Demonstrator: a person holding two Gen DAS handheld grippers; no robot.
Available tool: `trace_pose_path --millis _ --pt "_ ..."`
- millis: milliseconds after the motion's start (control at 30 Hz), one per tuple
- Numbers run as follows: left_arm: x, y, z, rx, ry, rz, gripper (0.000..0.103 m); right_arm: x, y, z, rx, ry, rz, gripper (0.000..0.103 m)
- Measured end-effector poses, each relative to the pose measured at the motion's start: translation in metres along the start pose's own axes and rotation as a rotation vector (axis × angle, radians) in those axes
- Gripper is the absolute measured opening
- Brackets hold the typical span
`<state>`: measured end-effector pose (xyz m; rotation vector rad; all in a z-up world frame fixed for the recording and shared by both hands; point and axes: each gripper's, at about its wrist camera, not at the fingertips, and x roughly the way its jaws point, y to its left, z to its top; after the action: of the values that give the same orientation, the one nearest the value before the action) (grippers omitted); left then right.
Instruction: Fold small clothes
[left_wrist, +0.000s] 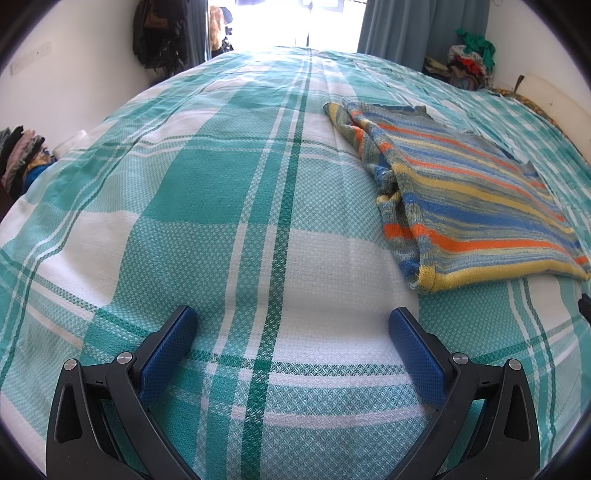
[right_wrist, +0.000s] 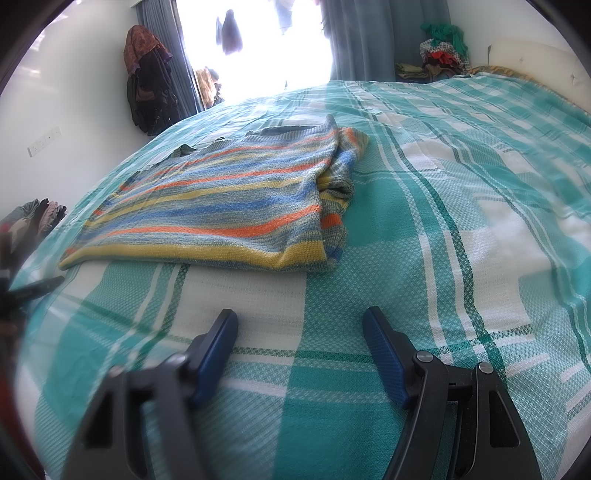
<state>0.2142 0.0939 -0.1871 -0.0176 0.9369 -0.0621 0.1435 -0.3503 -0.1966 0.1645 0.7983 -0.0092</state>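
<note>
- your left claw (left_wrist: 292, 319) stands wide, nothing between its pads, over the bed (left_wrist: 221, 184).
- your right claw (right_wrist: 300, 321) also stands wide and empty, above the checked sheet (right_wrist: 461, 221).
- the striped sweater (left_wrist: 469, 195) lies partly folded on the bed, ahead of both claws, apart from each.

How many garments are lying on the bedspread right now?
1. A striped sweater lies partly folded on the checked bedspread, ahead of both open grippers and untouched. Other clothes are only off the bed, piled beside it and hanging by the window.
</note>
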Motion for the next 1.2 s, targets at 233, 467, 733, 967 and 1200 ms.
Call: trace_pose_path --millis 233,467,733,967,1200 --pt "0.000 0.000 0.001 -0.002 0.004 -0.003 0.102 0.000 0.000 0.000 0.002 -0.003 0.004 0.071" --pt "-0.001 -0.004 0.002 0.013 0.017 0.026 0.102 -0.001 0.000 0.003 0.009 -0.007 0.022 0.072" --pt "-0.012 -0.007 0.003 0.025 0.047 0.058 0.102 -0.001 0.000 0.002 0.008 -0.009 0.024 0.074" --pt "-0.060 -0.060 -0.008 0.161 0.004 0.003 0.101 -0.002 0.002 0.003 -0.003 0.005 0.025 0.077" --pt "-0.098 -0.201 0.003 0.452 -0.092 -0.231 0.101 -0.035 -0.015 0.020 0.080 0.016 0.069 0.080"
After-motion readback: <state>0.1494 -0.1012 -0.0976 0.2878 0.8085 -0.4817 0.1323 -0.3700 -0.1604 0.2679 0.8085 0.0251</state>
